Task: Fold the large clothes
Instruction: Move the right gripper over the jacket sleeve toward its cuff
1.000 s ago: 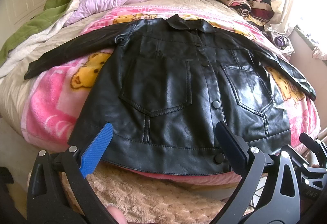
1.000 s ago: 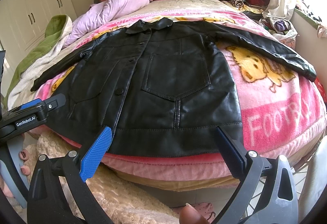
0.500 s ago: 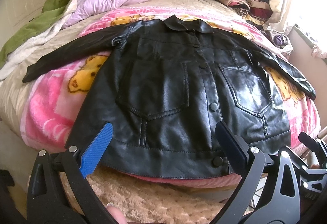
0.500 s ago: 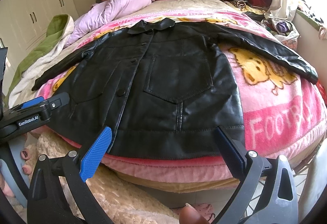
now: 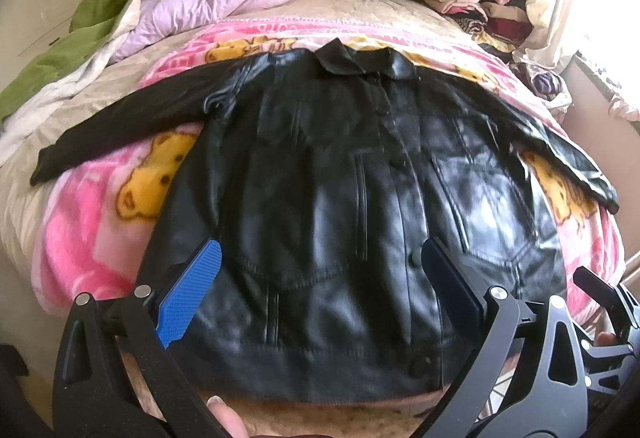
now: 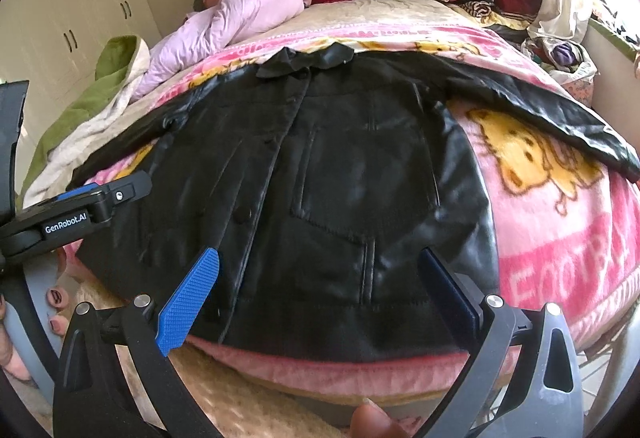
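The left gripper [image 5: 320, 278] has black angular arms with triangular cut-outs and round silver screws behind the fingers. One of its fingers [image 5: 188, 292] carries a bright blue knurled pad; the other is dark navy. The right gripper [image 6: 318, 282] has the same build. In the right wrist view, the left gripper's body, off beside the blue pad, bears white "GenRobot.AI" lettering and a blue strip.

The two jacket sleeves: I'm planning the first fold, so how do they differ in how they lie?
In the left wrist view, the left sleeve stretches nearly straight sideways, its cuff ending on cream bedding; the right sleeve angles down toward the hem, its cuff on the pink blanket. Both lie flat, unfolded, untouched by either gripper.
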{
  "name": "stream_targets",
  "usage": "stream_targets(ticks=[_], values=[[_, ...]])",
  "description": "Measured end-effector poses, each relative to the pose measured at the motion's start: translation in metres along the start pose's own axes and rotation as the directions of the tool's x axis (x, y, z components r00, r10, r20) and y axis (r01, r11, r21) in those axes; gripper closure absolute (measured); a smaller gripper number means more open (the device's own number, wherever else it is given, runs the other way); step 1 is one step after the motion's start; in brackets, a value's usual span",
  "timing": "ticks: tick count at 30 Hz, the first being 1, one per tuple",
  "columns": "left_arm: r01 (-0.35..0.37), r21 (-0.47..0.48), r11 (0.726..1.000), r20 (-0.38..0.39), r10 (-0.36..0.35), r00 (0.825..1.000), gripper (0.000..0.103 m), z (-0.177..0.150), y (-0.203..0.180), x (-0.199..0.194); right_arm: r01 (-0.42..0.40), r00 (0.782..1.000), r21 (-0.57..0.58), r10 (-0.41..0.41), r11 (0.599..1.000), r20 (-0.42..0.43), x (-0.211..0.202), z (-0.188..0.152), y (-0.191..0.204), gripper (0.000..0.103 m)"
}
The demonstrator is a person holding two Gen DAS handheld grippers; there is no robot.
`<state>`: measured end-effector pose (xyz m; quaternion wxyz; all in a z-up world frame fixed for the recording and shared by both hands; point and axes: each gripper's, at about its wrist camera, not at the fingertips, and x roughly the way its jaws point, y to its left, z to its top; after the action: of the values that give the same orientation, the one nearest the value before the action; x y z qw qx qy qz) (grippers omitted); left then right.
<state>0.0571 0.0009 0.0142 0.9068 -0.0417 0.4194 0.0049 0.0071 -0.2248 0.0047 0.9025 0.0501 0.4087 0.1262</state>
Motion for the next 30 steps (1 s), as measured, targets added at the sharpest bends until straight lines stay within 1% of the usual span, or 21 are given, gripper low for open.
stream_targets(ticks=[4, 8, 10, 13, 16, 21, 26, 30], values=[[0.011, -0.002, 1.0, 0.034, -0.011, 0.999, 0.009, 0.02, 0.001, -0.001, -0.008, 1.0, 0.002, 0.008, 1.0, 0.019, 0.005, 0.018, 0.003, 0.004], [0.007, 0.012, 1.0, 0.045, -0.007, 0.999, 0.009, 0.041, -0.004, 0.001, 0.003, 0.999, 0.012, -0.003, 1.0, 0.032, 0.01, 0.036, 0.002, 0.004], [-0.005, 0.012, 1.0, 0.044, 0.004, 0.999, 0.009, 0.049, -0.005, 0.003, -0.016, 0.999, 0.039, 0.014, 0.999, 0.036, 0.013, 0.047, -0.003, 0.004], [0.001, -0.007, 1.0, 0.038, -0.001, 0.999, 0.009, 0.063, -0.005, 0.007, -0.022, 0.999, 0.061, 0.02, 0.998, 0.038, 0.017, 0.059, -0.01, 0.004], [-0.019, -0.022, 1.0, 0.045, 0.02, 0.999, 0.009, 0.08, -0.007, 0.013, -0.022, 0.999, 0.079, 0.019, 0.997, 0.042, 0.02, 0.072, -0.015, 0.004], [-0.002, -0.013, 1.0, 0.058, 0.002, 0.998, 0.009, 0.111, -0.016, 0.021, -0.046, 0.997, 0.107, 0.039, 0.993, 0.067, 0.022, 0.093, -0.023, 0.004], [-0.016, -0.005, 1.0, 0.075, 0.016, 0.997, 0.009, 0.142, -0.022, 0.026, -0.076, 0.995, 0.156, 0.065, 0.985, 0.073, 0.026, 0.119, -0.034, 0.004], [-0.012, -0.023, 1.0, 0.085, 0.014, 0.996, 0.009, 0.167, -0.027, 0.031, -0.081, 0.992, 0.174, 0.063, 0.981, 0.108, 0.021, 0.137, -0.041, 0.004]])
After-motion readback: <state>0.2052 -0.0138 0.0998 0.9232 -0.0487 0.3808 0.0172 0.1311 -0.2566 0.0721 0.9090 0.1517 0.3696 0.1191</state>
